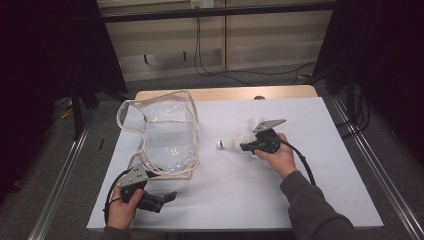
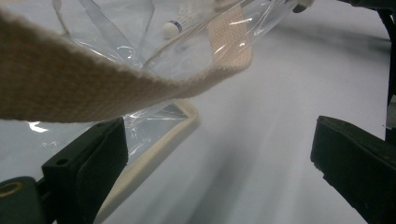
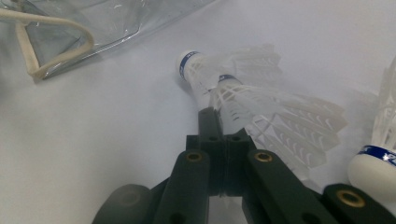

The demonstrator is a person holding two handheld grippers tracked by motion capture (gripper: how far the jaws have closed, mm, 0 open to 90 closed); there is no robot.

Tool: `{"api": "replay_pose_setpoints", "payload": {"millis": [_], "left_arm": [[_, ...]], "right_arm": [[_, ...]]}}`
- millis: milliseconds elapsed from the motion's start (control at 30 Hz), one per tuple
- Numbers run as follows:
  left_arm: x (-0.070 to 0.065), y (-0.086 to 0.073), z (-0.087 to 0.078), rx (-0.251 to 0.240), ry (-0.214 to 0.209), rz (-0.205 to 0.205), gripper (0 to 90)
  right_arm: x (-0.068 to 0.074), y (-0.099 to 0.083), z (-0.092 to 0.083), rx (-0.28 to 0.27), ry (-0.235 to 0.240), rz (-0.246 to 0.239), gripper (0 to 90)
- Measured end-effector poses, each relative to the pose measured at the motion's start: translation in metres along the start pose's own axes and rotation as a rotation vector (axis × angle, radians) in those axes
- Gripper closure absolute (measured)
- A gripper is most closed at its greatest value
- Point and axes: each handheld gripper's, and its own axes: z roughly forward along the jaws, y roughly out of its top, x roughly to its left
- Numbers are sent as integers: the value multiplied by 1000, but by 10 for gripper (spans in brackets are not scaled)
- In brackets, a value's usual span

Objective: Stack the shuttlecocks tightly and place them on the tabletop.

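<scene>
A clear plastic bag [image 1: 165, 135] with beige webbing straps [image 2: 93, 93] lies on the left half of the white table [image 1: 300, 190]. My left gripper [image 1: 167, 197] rests near the front edge just below the bag, open, jaws wide apart with nothing between them [image 2: 222, 172]; the strap hangs in front of its camera. My right gripper [image 1: 242, 146] is right of the bag and points left, shut on the skirt of a white shuttlecock [image 1: 227, 144]. In the right gripper view the shuttlecock [image 3: 224, 93] looks like two nested ones, corks pointing away from the gripper [image 3: 219, 126].
More white shuttlecocks [image 1: 255, 122] lie just behind the right gripper, one with a blue-banded cork [image 3: 373, 158] beside its jaws. Dark floor, metal rails and cables surround the table. A wooden strip [image 1: 225, 93] shows along the table's far edge.
</scene>
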Motion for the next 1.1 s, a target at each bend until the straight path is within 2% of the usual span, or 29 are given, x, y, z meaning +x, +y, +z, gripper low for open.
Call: {"api": "replay_pose_setpoints", "payload": {"millis": [467,533,1100], "left_arm": [[1,0,0,3,4,9,39],[1,0,0,-3,-2,-1,39],[1,0,0,-2,-2,-1,39]], "right_arm": [[-2,1,4,5,-6,0,895],[-2,1,4,4,-6,3,895],[-3,6,7,6,-11,-5,894]]}}
